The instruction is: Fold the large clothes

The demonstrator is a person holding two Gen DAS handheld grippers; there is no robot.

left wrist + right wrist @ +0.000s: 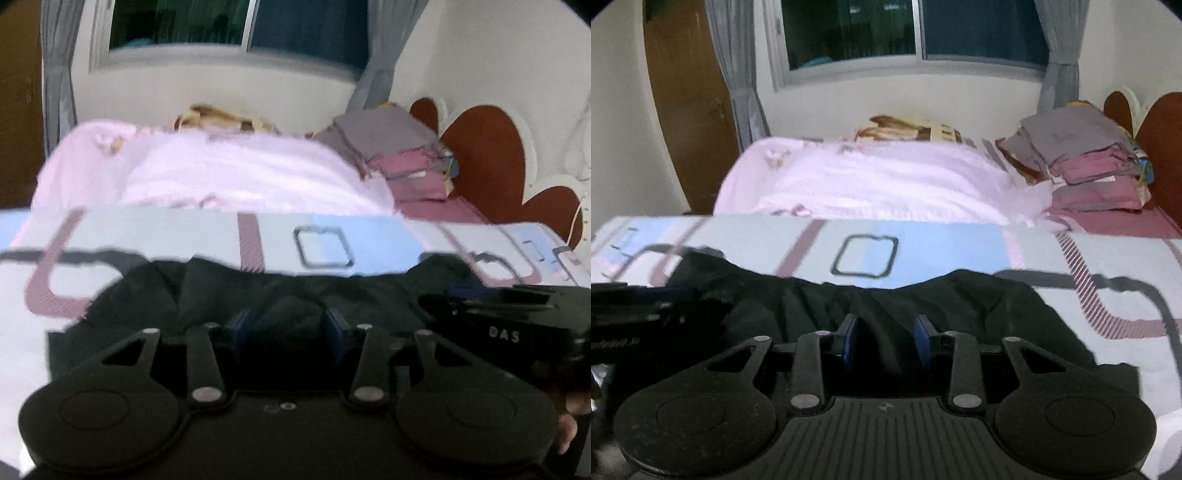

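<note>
Two grippers sit side by side over my black garment [886, 306]. My right gripper [885, 341] has its blue pads apart with dark cloth bunched between them; my left gripper [288, 332] looks the same, though blur hides any contact. Garment lies crosswise on the patterned bedsheet [942, 251], long axis left-right. Beyond, a pink blanket [879, 181] and folded stack [1086, 158].

Matt black cloth garment [886, 295] lies on smooth printed cotton-like sheet [942, 251] (both soft-looking).
</note>
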